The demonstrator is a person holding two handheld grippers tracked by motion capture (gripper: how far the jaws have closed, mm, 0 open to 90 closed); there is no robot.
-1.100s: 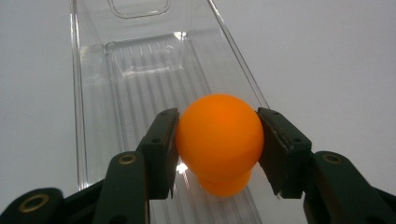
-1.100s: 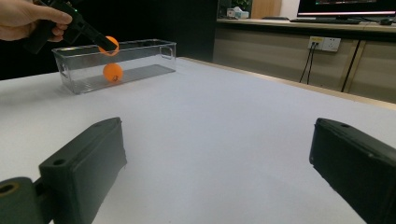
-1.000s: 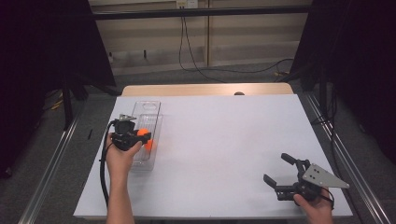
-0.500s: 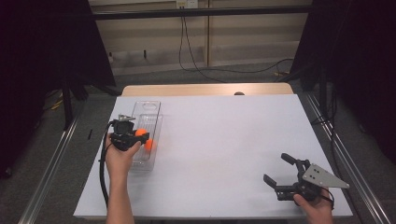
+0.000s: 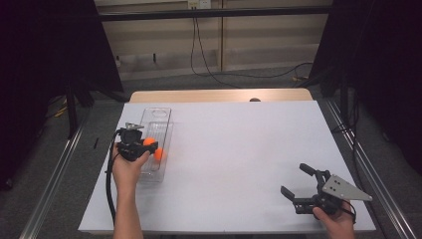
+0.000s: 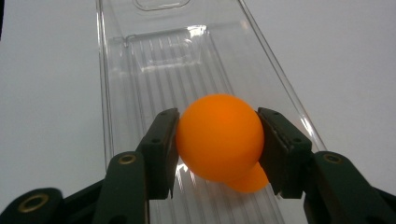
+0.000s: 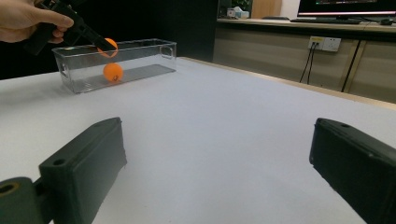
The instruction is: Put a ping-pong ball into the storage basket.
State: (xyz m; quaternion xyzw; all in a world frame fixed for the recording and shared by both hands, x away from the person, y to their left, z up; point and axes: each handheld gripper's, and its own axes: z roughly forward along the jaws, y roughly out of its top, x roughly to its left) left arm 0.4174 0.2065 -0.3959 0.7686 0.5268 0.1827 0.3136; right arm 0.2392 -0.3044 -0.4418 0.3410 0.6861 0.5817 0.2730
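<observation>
The left gripper [image 6: 217,144] has its jaws clenched on an orange ball [image 6: 219,136], held above the clear plastic tray [image 5: 158,130] — a second orange ball [image 7: 113,72] lies on the tray's ribbed floor just below it. The right gripper [image 5: 301,181] rests well apart from the tray (at the desk's [image 5: 239,149] near right corner), jaws released and spread wide.

White table [image 5: 239,164] (wooden far edge), wall socket [image 7: 324,44], trailing cables [image 5: 209,59]
</observation>
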